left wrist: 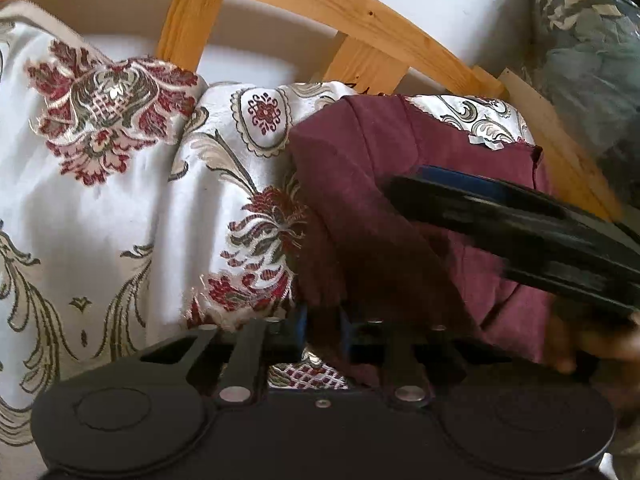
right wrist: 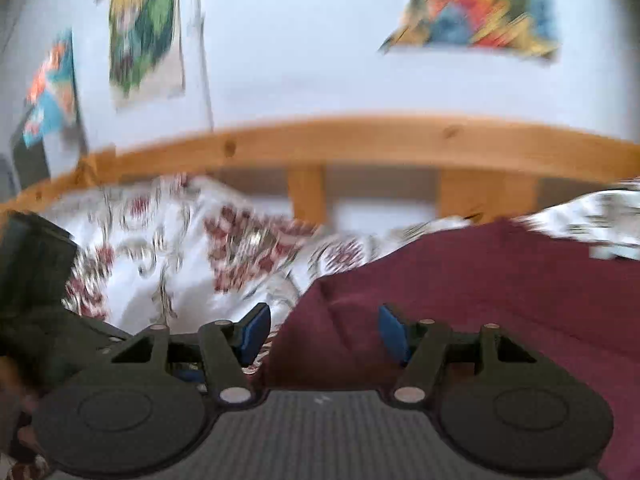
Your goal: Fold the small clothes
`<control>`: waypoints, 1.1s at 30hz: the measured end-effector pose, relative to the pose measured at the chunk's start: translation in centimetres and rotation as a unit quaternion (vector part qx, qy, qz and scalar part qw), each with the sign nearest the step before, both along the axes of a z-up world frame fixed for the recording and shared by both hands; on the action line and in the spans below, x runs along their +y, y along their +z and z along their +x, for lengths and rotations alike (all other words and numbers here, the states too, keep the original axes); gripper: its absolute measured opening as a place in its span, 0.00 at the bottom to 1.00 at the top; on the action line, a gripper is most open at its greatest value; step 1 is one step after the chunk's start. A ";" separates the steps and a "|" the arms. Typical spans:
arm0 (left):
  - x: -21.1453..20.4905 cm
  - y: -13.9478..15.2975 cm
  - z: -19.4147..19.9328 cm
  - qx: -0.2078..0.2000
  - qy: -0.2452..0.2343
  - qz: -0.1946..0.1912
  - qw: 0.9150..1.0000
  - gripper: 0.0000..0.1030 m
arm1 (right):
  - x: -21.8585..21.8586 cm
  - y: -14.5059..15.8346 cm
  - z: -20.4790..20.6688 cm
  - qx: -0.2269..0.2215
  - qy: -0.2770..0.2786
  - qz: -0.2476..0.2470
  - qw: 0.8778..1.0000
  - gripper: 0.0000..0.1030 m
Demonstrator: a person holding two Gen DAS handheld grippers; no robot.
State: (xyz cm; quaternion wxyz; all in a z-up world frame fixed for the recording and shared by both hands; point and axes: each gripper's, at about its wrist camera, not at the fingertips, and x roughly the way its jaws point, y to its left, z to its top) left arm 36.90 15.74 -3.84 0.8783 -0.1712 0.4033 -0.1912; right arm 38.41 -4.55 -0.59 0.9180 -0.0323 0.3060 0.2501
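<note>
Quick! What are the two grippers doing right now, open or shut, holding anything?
Left gripper: shut on the maroon cloth.
Right gripper: open, holding nothing, with the maroon cloth's edge between its jaws.

So the garment [left wrist: 400, 200] is lying on the bedspread [left wrist: 120, 200], over toward the right side of it. Headboard rail [right wrist: 360, 140] runs along behind both, wall posters [right wrist: 472, 12] above that. The left gripper [left wrist: 324, 328] sits at the garment's near edge, and the right gripper [right wrist: 324, 332] hangs over its left edge.
</note>
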 end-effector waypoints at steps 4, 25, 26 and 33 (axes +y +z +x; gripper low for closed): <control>0.3 0.0 -0.2 0.000 -0.003 -0.012 1.000 0.06 | 1.7 -1.2 1.8 0.004 0.008 -0.021 1.000 0.06; 1.0 1.2 -2.2 -0.045 0.043 0.044 0.997 0.74 | -3.3 0.2 -4.6 -0.100 -0.033 -0.100 0.989 0.81; 0.6 1.5 -2.2 -0.051 0.047 0.055 0.996 0.77 | -4.3 0.1 -6.1 -0.106 -0.043 -0.119 0.986 0.84; -1.3 1.9 -0.1 -0.040 0.109 0.134 0.984 0.82 | -10.6 -3.1 -16.5 -0.060 -0.156 -0.191 0.967 0.93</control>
